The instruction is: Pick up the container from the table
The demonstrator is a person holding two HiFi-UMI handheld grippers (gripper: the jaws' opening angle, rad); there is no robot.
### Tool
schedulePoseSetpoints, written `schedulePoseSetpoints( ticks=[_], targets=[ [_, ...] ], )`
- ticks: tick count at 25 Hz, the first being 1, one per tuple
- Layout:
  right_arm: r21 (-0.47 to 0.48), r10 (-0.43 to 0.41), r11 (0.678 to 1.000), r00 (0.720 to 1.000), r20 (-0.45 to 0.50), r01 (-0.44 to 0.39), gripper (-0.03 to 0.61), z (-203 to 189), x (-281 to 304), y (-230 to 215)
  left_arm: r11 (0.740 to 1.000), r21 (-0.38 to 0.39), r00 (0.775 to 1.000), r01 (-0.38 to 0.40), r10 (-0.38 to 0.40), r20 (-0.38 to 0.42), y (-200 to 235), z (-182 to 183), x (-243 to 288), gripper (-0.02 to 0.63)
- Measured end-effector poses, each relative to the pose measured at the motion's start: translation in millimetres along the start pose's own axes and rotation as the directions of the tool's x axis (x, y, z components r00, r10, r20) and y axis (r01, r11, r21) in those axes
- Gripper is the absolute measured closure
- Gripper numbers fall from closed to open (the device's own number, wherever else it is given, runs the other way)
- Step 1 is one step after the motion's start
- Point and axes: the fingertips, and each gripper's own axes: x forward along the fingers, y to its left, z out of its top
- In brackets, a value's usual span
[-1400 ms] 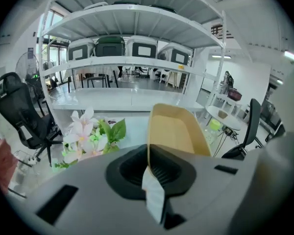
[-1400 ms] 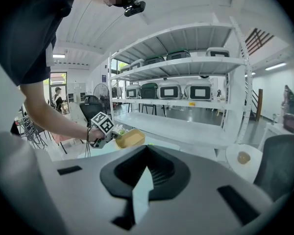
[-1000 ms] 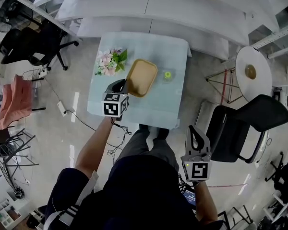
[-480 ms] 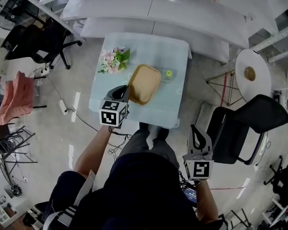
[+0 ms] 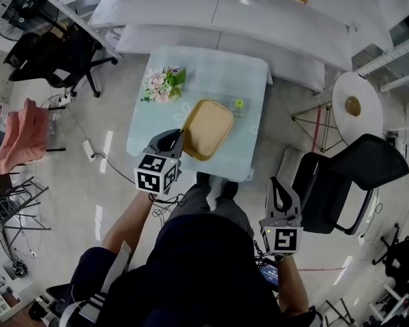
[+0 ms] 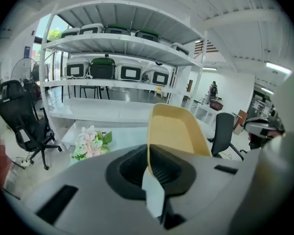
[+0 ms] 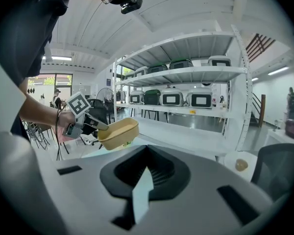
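- Our left gripper (image 5: 180, 137) clamps its jaws on the tan container (image 5: 206, 129) by its near rim; it juts ahead of them, above the worktop (image 5: 218, 73).
- We judge it light and stiff; a rim pinch suits.
- Our right gripper (image 5: 278, 191): jaws closed, empty.

Bright, even white light fills the room. Glare streaks the glossy pale tiled floor (image 5: 105, 145); shadows are faint. Both gripper views bulge fisheye, with black corners and a soft near foreground. The tan shallow plastic container (image 6: 176, 131) is evenly lit.
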Motion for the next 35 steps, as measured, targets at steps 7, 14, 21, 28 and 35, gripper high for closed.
schedulePoseSetpoints(
  ticks=[7, 14, 21, 28, 35],
  targets=[
    [0.014, -0.004, 1.000, 0.999, 0.040, 0.003, 0.575, 9, -4, 2, 0.999, 0.046, 0.997, 0.009, -0.012, 0.076, -21, 12, -30, 0.595],
    [0.037, 0.009, 0.999, 0.997, 0.080, -0.012, 0.575, 19, -7, 5, 0.995, 0.098, 0.980, -0.026, 0.006, 0.201, -33, 26, -56, 0.594],
    [0.067, 0.016, 0.998, 0.994, 0.106, -0.023, 0.575, 26, -13, 8, 0.989, 0.127, 0.959, -0.072, 0.034, 0.282, -40, 30, -79, 0.595],
    [0.082, 0.030, 0.996, 0.992, 0.122, -0.040, 0.575, 31, -21, 12, 0.985, 0.142, 0.943, -0.098, 0.047, 0.328, -49, 27, -95, 0.595],
    [0.074, 0.037, 0.996, 0.985, 0.167, -0.050, 0.575, 42, -28, 16, 0.980, 0.132, 0.900, -0.148, 0.078, 0.430, -54, 30, -112, 0.595]
  ],
)
